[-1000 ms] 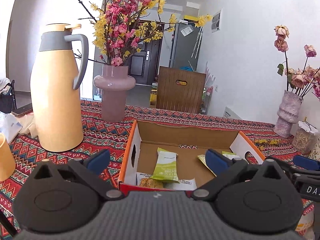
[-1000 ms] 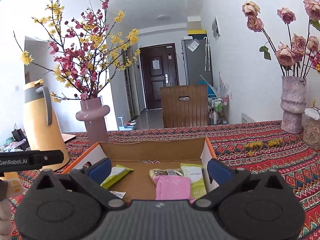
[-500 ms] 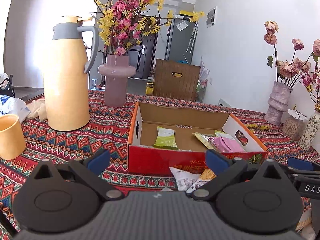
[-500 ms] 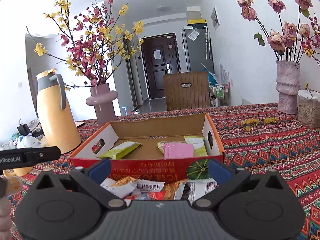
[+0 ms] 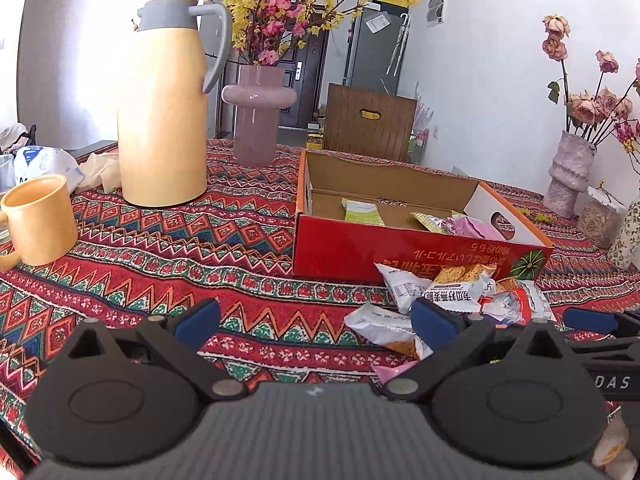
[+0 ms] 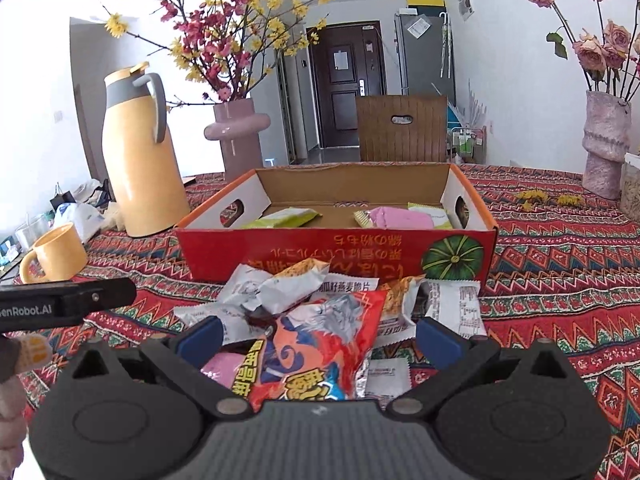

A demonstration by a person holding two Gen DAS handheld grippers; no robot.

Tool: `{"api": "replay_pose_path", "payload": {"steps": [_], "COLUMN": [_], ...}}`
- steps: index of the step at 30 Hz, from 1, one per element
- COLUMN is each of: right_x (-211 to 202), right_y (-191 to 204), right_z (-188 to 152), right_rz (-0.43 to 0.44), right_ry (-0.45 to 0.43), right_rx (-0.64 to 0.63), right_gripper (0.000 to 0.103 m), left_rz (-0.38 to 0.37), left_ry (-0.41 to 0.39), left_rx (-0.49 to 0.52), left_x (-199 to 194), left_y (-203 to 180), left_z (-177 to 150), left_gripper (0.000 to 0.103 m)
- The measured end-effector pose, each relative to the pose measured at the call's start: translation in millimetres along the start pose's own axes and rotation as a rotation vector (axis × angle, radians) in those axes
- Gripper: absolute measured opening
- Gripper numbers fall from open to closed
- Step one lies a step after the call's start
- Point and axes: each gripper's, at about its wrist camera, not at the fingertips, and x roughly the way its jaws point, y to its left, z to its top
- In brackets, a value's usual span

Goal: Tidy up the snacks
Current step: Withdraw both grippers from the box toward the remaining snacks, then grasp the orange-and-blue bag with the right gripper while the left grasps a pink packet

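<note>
Crinkly foil snack packets (image 6: 316, 312) heap before the cardboard box (image 6: 336, 248); both tools gape, empty.

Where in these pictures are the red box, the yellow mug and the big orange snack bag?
red box (image 6: 336, 256), right wrist view, front wall.
yellow mug (image 5: 40, 220), left wrist view, side of its body.
orange snack bag (image 6: 316, 344), right wrist view, printed face.

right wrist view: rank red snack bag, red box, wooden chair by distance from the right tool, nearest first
1. Red snack bag: between the open fingers of the right tool, on top of the snack pile.
2. Red box: behind the pile, centre of the table.
3. Wooden chair: past the table's far edge, before the door.
</note>
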Motion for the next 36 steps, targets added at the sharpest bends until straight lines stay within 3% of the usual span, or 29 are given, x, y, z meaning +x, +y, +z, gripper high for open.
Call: {"api": "replay_pose_path", "payload": {"steps": [7, 13, 16, 26, 36], "right_x": [24.7, 30.4, 27.9, 3.0, -26.7], "right_y": [10.7, 11.7, 9.8, -1.7, -40.4], "right_z": [-8.6, -13.7, -13.5, -9.5, -8.6], "right_rz": [-0.034, -0.03, -0.025, 0.003, -0.037], "right_ry": [0.089, 0.11, 0.102, 0.008, -0.084], "right_rx": [-0.033, -0.043, -0.036, 0.01, 0.075], "right_gripper": [0.085, 0.078, 0.066, 0.062, 0.062], "left_rz": [-0.009, -0.012, -0.014, -0.035, -0.07], "left_ry": [0.03, 0.052, 0.056, 0.084, 0.208], "left_rx": [0.013, 0.012, 0.013, 0.015, -0.002], "left_x": [-1.1, 2.2, 2.8, 8.0, 31.6], "left_y": [3.9, 5.0, 4.0, -8.7, -35.3], "left_z": [-9.8, -14.9, -15.7, -15.7, -17.5], "left_gripper": [0.103, 0.103, 0.103, 0.103, 0.103]}}
